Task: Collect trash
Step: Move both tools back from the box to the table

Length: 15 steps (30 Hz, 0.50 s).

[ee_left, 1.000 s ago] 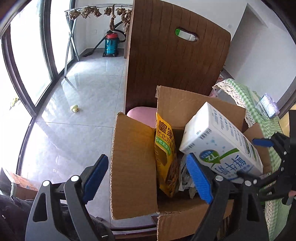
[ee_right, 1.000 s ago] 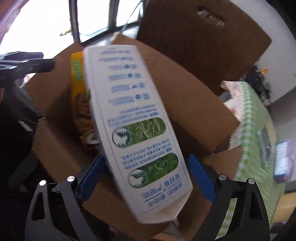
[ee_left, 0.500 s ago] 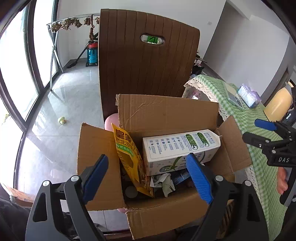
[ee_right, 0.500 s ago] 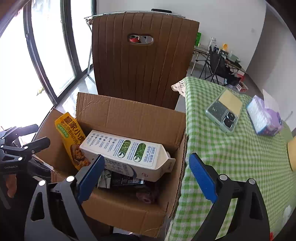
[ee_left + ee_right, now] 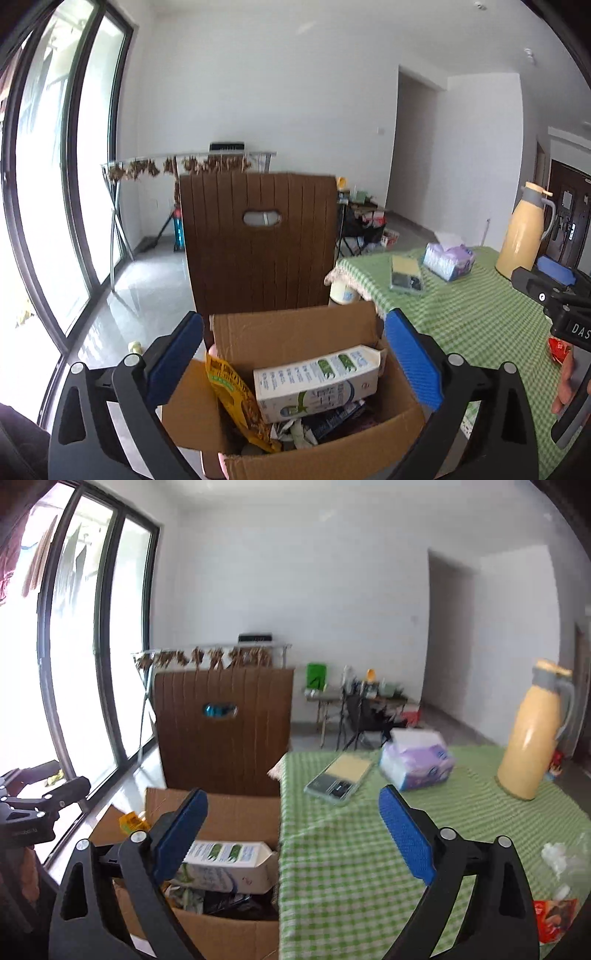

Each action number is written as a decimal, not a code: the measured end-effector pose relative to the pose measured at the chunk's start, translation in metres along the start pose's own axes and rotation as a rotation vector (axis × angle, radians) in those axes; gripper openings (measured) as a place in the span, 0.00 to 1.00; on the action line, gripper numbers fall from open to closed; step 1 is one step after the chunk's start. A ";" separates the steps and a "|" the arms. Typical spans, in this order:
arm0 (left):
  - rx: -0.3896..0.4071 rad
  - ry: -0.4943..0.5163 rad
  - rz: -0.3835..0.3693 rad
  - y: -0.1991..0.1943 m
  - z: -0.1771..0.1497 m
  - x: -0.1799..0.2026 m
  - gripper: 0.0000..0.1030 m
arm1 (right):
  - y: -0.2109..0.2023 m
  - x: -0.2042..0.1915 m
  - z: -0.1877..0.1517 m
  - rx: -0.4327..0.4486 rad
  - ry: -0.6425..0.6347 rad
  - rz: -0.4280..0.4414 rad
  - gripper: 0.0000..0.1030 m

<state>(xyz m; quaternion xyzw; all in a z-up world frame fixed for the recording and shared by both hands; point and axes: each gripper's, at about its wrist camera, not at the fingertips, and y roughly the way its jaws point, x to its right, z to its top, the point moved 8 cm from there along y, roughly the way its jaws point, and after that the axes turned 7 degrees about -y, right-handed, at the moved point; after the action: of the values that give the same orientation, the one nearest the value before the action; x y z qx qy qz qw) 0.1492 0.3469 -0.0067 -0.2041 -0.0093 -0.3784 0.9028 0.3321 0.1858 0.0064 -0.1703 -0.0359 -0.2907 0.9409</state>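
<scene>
We hold the left gripper (image 5: 293, 363) w/ fingers spread wide, nothing btwn them; the cardboard box (image 5: 295, 328) sits right btwn and just past the pads; milk carton (image 5: 317, 380) lies on its side inside, atop crumpled scraps, yellow snack bag (image 5: 236, 398) upright beside it toward our left finger. Our right gripper (image 5: 293, 843) is likewise agape and empty; box edge by its left finger, green checked tablecloth (image 5: 351, 867) btwn the fingers; red wrapper (image 5: 554, 917) and clear crumpled plastic (image 5: 563, 856) lie outside the right finger, near the table edge; phone (image 5: 338, 781), tissue pack (image 5: 417, 764), yellow thermos (image 5: 535, 738) well ahead.
</scene>
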 end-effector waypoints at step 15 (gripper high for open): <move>0.028 0.070 -0.195 -0.041 -0.021 0.142 0.93 | -0.116 0.139 -0.086 -0.138 0.246 -0.280 0.92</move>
<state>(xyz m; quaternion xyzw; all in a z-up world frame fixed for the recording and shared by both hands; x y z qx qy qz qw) 0.2195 0.2168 0.0130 -0.1761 -0.0028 -0.4714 0.8642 0.3794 -0.0077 -0.0166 -0.1909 0.0759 -0.4392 0.8746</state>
